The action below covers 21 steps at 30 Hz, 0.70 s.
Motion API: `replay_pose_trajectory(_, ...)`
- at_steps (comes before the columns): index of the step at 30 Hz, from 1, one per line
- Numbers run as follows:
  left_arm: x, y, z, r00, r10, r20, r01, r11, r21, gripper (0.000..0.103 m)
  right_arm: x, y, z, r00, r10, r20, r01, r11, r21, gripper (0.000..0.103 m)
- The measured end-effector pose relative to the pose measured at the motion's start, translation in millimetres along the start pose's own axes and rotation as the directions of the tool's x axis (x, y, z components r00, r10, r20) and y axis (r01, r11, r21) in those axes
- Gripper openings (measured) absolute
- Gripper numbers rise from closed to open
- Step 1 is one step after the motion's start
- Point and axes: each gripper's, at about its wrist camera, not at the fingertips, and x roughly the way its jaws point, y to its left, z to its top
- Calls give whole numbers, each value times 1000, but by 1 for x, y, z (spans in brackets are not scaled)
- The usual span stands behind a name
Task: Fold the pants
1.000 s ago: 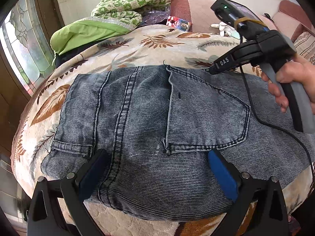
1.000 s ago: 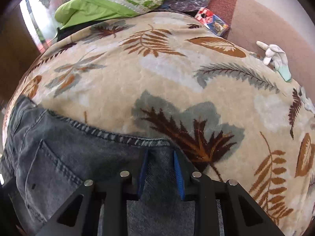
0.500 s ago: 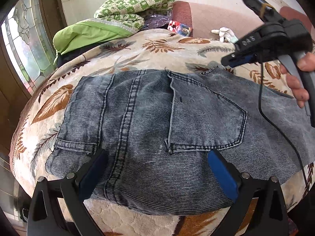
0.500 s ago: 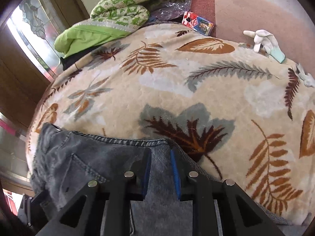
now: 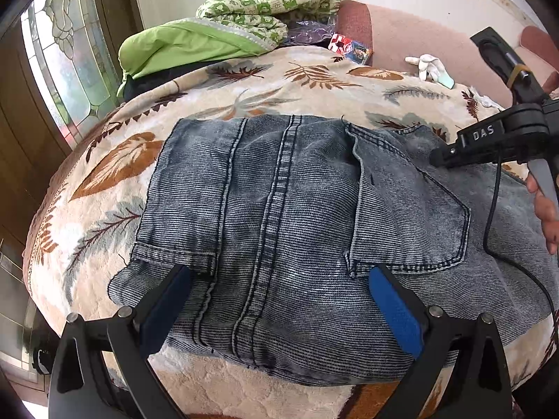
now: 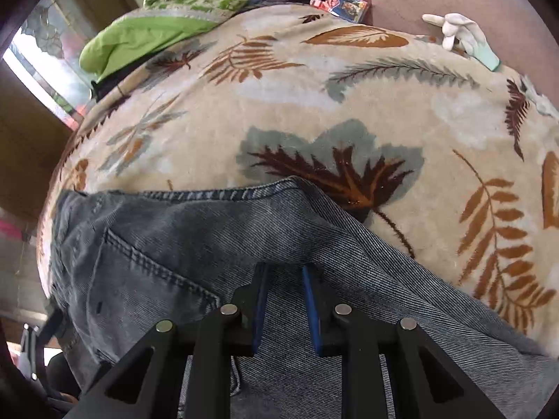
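**Right wrist view: denim pinched**

Right gripper [image 6: 284, 279] is clamped on a raised fold of the pants [image 6: 167, 244]. Left gripper [image 5: 276, 289] stands wide apart over the waist end, holding nothing. The pants lie flat on a leaf-patterned blanket [image 5: 244, 83].

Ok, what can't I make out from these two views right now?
- Pant legs: jeans run off the left wrist view's right edge.
- Right tool: its own fingers hide whether denim is pinched.
- Pile beneath the green quilt: covered.
- White glove: too small for detail.
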Motion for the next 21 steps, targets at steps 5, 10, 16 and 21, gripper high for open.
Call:
replay_pose_trajectory(5, -6, 0, 1, 999, 14, 33, -14, 1000, -7, 101, -36, -15, -11, 996, 19, 82, -21, 999, 29, 23)
replay_pose_trajectory(10, -17, -6, -1, 995, 17, 96, -18, 1000, 12, 101, -85, -64, -45, 986, 10, 169, -31, 992, 120, 23)
replay_pose_trajectory(16, -25, -39, -10, 990, -30, 140, 6, 986, 170, 101, -137, -154, -106, 972, -83, 219, 15, 955, 296, 23)
replay_pose_trajectory(21, -13, -66, -18, 994, -77, 74, 54, 960, 276, 101, -165, -237, -154, 955, -136, 265, -13, 871, 491, 24)
